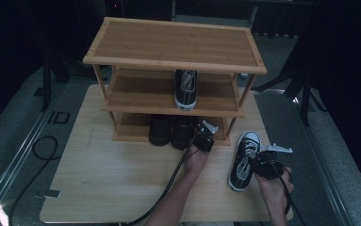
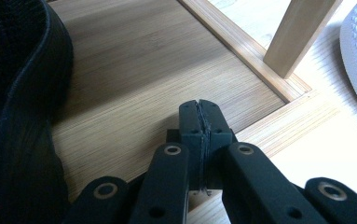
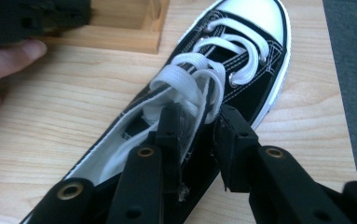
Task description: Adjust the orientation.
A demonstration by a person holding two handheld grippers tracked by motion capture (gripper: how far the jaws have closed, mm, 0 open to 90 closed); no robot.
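right gripper: closest to the person, right of the rack's front corner. Jaws a bit apart, straddling the side wall of the loose sneaker near the laces. Can't tell if the pads are really biting yet.
loose sneaker: flat on the table just right of the rack, toe pointing away. Not shelved, so that's the job left.
left gripper: jaws pressed together on nothing, parked at the rack's bottom shelf beside a dark shoe.
rack: bottom shelf has two dark shoes, middle shelf has one matching sneaker, top looks bare.
progress: I'd guess about halfway through this pair; its mate needs lifting in next to it.
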